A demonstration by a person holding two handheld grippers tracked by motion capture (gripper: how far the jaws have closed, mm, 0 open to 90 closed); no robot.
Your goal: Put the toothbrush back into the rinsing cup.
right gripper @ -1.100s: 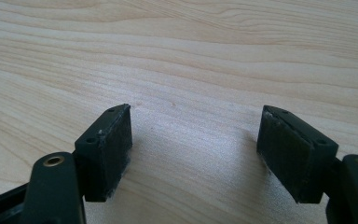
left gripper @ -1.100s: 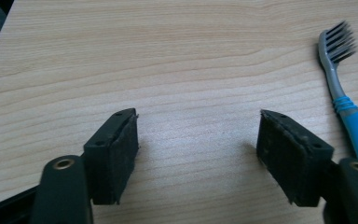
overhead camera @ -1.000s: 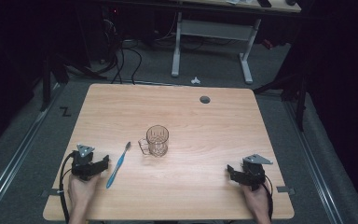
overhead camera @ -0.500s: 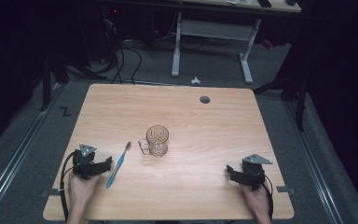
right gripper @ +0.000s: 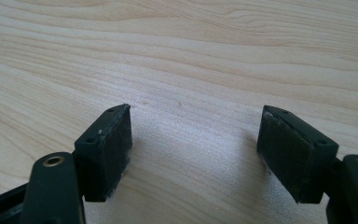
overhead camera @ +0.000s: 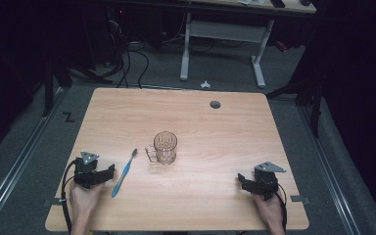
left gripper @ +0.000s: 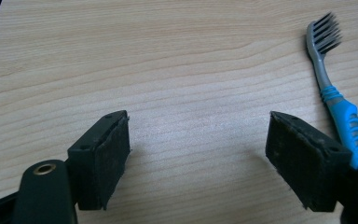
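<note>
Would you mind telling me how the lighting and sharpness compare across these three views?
High view: the light wooden table is evenly lit, the surroundings fall into near darkness, and the clear glass mug looks soft. Left gripper view: bright and sharp on the blue and grey toothbrush, with faint shadows under the open left hand-held gripper. Right gripper view: crisp wood grain, soft shadows beneath the open right hand-held gripper.

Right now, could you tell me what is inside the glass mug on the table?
The glass mug looks empty: through its clear patterned wall only the wooden table shows. Its very bottom is too small to make out.
</note>
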